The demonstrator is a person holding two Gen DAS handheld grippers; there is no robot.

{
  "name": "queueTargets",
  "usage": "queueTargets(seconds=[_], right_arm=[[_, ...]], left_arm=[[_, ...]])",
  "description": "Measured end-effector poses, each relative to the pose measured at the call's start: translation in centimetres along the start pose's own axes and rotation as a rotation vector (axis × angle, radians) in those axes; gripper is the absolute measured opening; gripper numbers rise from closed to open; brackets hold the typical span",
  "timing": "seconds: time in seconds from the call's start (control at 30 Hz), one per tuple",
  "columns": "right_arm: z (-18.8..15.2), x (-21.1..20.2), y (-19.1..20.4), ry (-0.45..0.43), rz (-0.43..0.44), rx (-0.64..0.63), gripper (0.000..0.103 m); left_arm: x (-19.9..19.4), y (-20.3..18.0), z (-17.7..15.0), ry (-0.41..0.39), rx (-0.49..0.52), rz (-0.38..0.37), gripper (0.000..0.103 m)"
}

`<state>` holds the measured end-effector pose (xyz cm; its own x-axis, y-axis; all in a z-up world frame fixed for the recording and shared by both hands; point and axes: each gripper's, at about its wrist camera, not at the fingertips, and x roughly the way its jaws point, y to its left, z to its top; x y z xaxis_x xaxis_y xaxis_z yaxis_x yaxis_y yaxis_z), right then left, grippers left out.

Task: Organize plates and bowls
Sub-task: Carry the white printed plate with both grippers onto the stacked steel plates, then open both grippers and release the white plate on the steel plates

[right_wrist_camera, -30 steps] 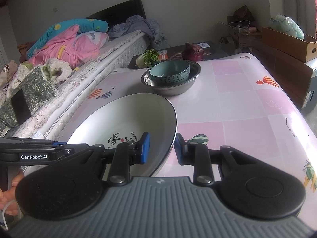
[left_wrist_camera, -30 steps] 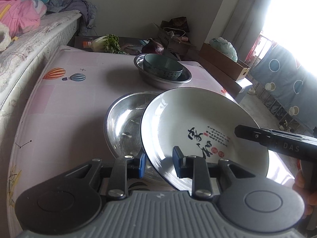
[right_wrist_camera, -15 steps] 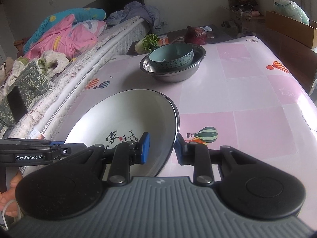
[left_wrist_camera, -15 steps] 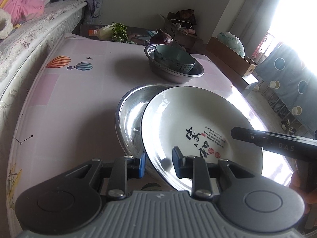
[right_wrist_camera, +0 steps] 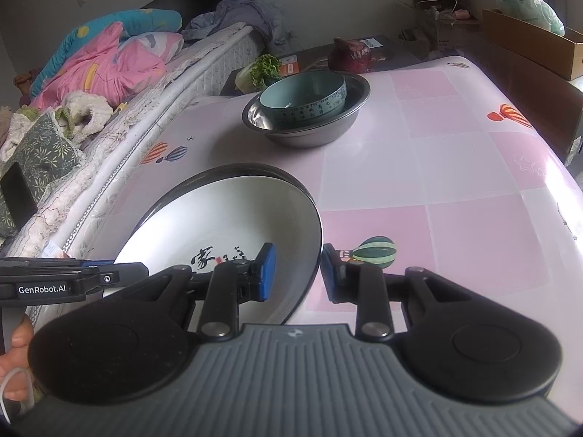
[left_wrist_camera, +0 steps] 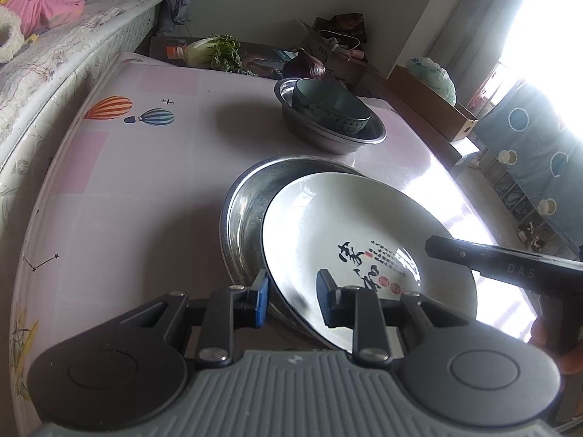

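A white plate [left_wrist_camera: 346, 218] with black calligraphy hangs tilted over a shallow steel dish [left_wrist_camera: 247, 204] on the table. My left gripper [left_wrist_camera: 293, 295] is shut on the plate's near left rim. In the right wrist view the same plate [right_wrist_camera: 218, 218] has my right gripper [right_wrist_camera: 297, 269] shut on its right rim, and the steel dish [right_wrist_camera: 255, 171] shows only as a dark edge behind it. Whether the plate touches the dish I cannot tell. Further back a teal bowl [right_wrist_camera: 302, 98] sits inside a steel basin [right_wrist_camera: 309, 134].
The table [left_wrist_camera: 127, 182] wears a pink cloth with balloon prints. A bed [right_wrist_camera: 127, 73] with piled bedding runs along its left side. Greens [left_wrist_camera: 218, 51] and a purple cabbage [left_wrist_camera: 304, 67] lie beyond the far edge. A cardboard box [left_wrist_camera: 430, 109] stands at the right.
Both grippers have carried the plate forward and down. It now covers more of the steel dish, and the basin with the teal bowl looks nearer.
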<state>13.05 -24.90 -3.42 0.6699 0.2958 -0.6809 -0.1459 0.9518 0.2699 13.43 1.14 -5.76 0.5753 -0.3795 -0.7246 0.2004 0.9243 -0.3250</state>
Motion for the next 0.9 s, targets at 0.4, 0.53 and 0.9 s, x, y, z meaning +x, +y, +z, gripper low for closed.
queueTargets(seconds=[0.4, 0.53, 0.9], right_arm=[[0.4, -0.4, -0.1, -0.036, 0.004, 0.022, 0.036], [0.0, -0.8, -0.2, -0.043, 0.008, 0.035, 0.039], [-1.2, -2.9, -0.9, -0.078, 0.007, 0.088, 0.059]], left_arm=[[-1.0, 0.1, 0.2, -0.042, -0.012, 0.008, 0.042], [-1.5, -0.1, 0.1, -0.068, 0.01, 0.036, 0.051], [-2.5, -0.7, 0.1, -0.12, 0.011, 0.04, 0.061]])
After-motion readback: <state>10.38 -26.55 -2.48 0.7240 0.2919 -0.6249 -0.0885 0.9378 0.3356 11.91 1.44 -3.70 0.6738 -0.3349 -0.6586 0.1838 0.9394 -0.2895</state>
